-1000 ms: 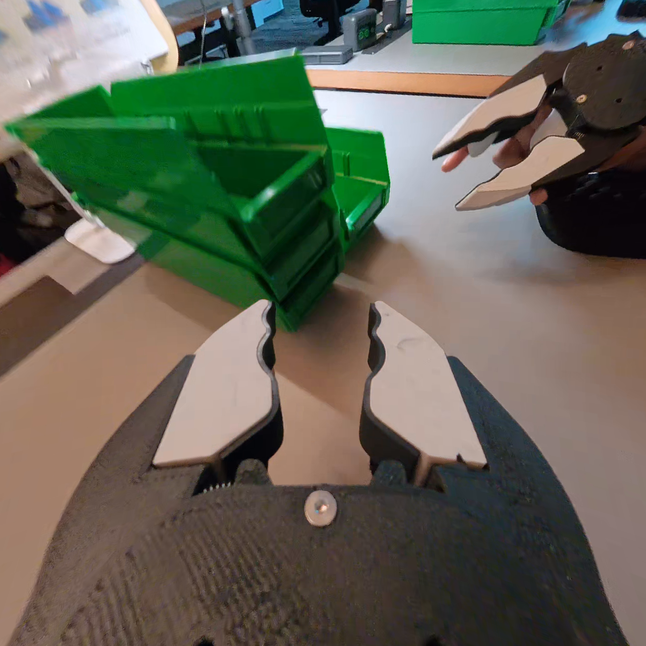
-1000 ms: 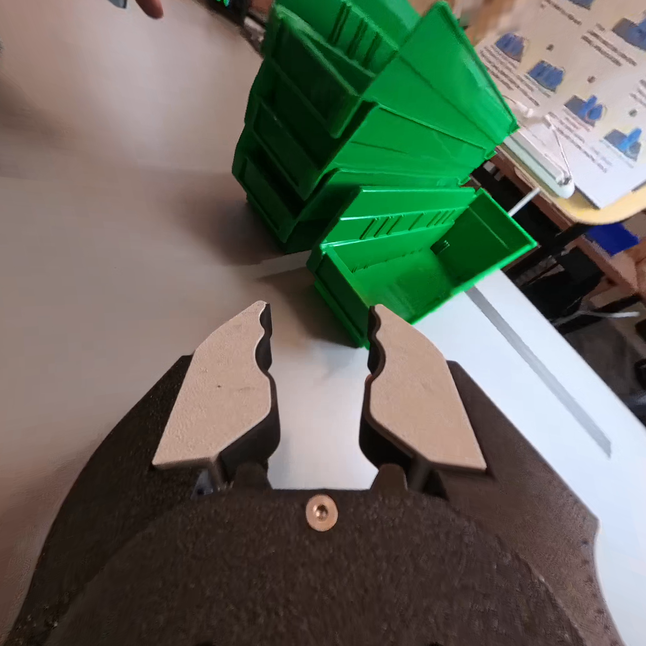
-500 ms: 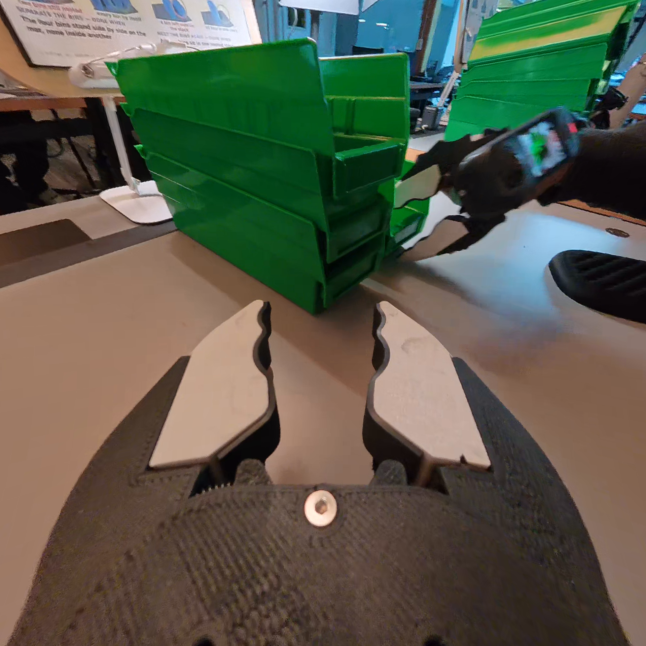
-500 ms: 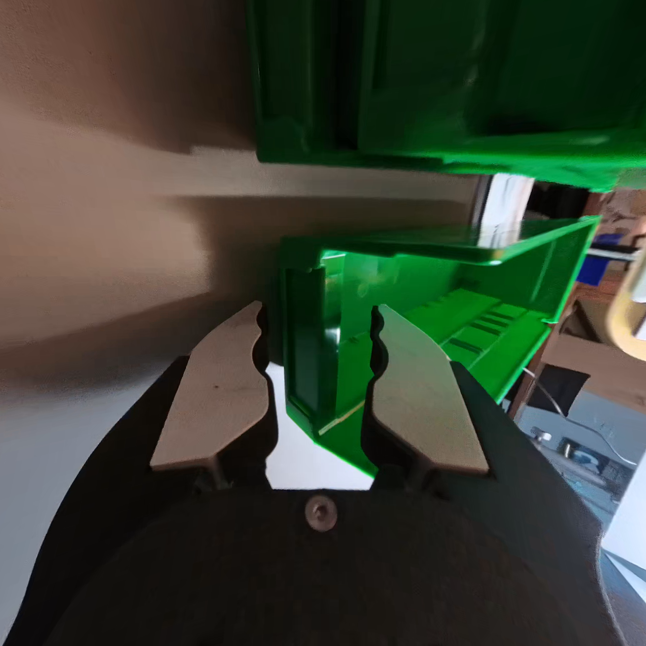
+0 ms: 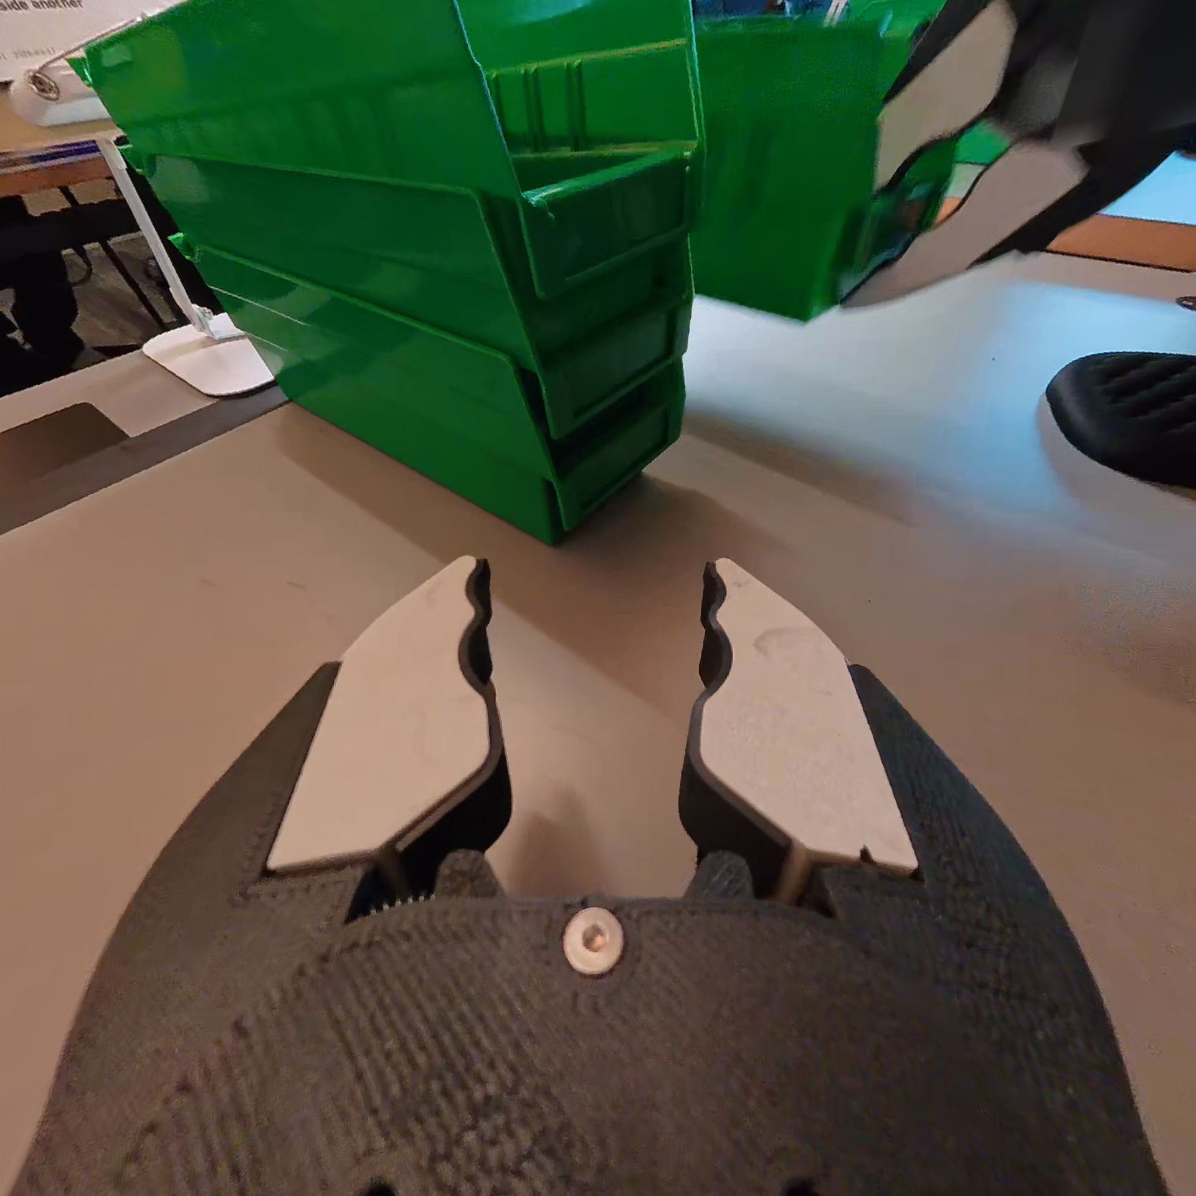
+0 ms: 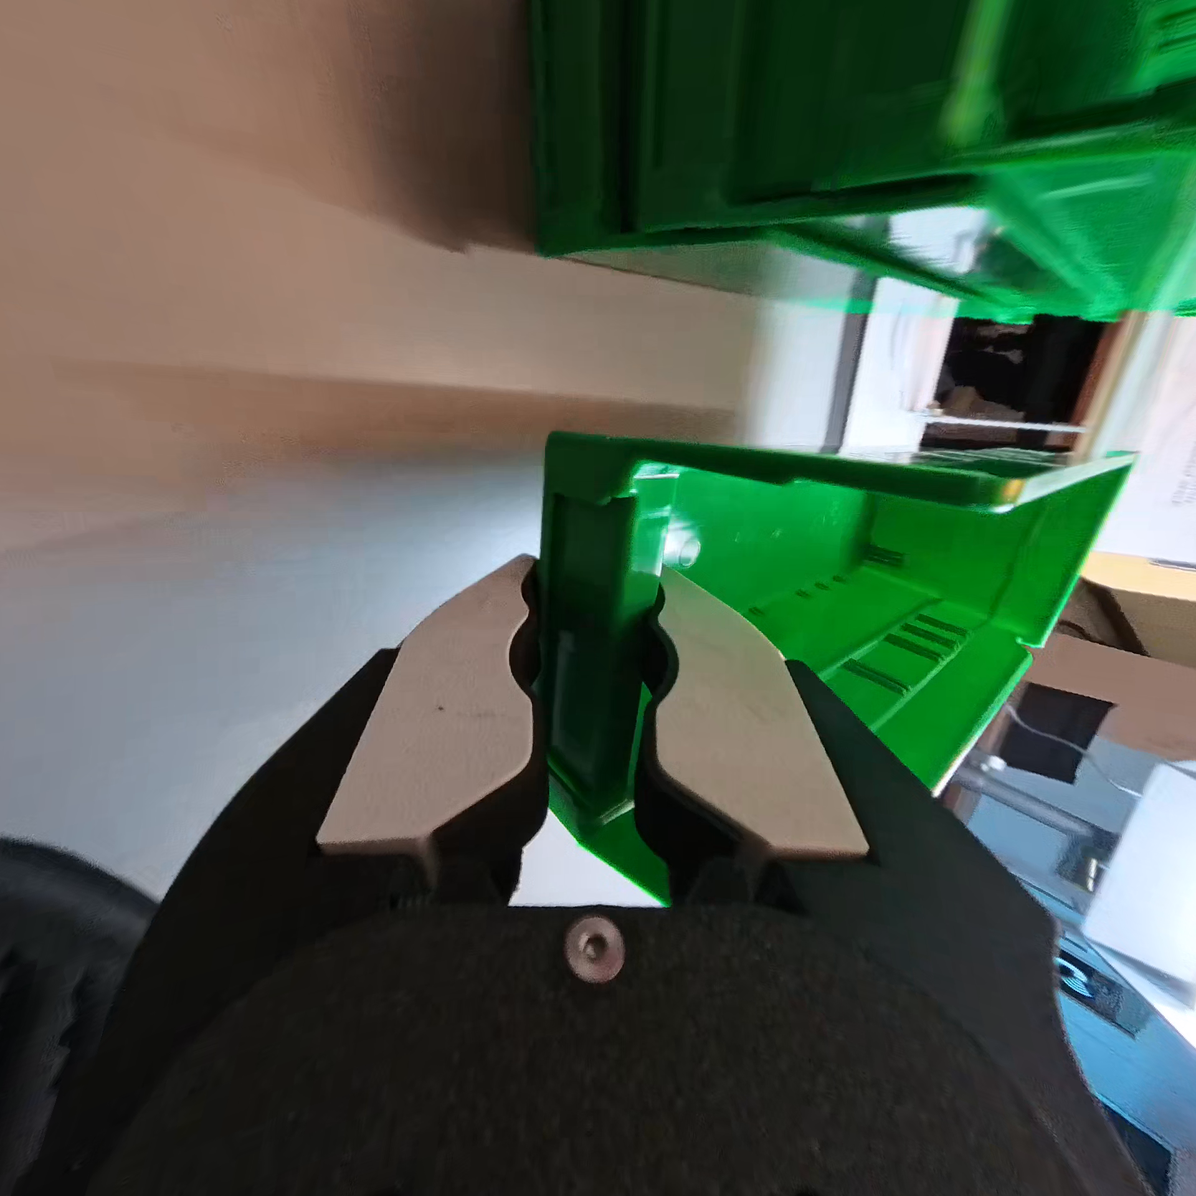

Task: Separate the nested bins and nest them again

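Observation:
A stack of three nested green bins (image 5: pixel 414 272) stands on the table ahead of my left gripper (image 5: pixel 595 569), which is open, empty and low over the table a short way in front of the stack. My right gripper (image 6: pixel 595 595) is shut on the front wall of a single green bin (image 6: pixel 841 582) and holds it off the table, turned on its side. That bin (image 5: pixel 776 168) shows in the left wrist view to the right of the stack, with the right gripper (image 5: pixel 984 155) on it. The stack (image 6: pixel 841 129) also shows blurred at the top of the right wrist view.
The beige table (image 5: pixel 906 582) spreads around the stack. A white lamp base (image 5: pixel 207 362) stands at the table's left edge behind the stack. A black mesh object (image 5: pixel 1132 414) lies at the right. About 25 centimeters separates my left fingertips from my right. The stack (image 6: pixel 841 129) lies around 10 centimeters away from my right fingertips. The left camera catches it too, in the left wrist view (image 5: pixel 666 224).
My right gripper has closed on the single bin's front wall and lifted it off the table beside the stack. My left gripper has stayed open and moved slightly closer to the stack.

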### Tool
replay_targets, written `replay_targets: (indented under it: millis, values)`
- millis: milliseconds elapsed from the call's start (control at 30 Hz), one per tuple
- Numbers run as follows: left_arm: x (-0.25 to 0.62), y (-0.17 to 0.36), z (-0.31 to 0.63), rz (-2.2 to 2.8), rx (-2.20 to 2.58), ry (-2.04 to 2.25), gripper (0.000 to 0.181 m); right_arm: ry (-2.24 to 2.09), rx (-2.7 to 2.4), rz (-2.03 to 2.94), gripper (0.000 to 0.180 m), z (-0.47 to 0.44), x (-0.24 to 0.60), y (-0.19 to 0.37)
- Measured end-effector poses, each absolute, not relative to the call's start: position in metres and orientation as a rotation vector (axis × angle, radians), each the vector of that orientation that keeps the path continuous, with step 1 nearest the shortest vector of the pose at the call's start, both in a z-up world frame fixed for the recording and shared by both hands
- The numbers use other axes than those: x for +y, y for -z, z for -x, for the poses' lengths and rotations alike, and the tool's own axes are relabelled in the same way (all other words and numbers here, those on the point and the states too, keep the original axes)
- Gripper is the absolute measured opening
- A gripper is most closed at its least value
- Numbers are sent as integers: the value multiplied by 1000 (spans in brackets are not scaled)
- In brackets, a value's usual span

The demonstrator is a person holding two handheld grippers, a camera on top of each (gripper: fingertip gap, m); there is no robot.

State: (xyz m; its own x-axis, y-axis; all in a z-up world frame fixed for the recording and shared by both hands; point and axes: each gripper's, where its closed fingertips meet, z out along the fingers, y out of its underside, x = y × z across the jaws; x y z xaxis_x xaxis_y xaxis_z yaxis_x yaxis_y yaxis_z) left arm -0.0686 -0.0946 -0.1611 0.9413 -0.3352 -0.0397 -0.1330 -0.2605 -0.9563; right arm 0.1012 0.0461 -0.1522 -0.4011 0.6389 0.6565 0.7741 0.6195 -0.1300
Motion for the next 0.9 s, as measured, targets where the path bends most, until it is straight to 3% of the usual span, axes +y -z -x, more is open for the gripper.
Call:
replay_targets:
  millis: [233,367,900]
  values:
    - [-94,158,74,1832,324,126,63,289,-2076,1000,28,-74,37,23]
    - [-93,157,82,1829,296,85,62,259,-2088,953,28,-31,22,-18]
    - [-94,157,84,1825,301,64,60,253,-2164,1110,28,48,27,39]
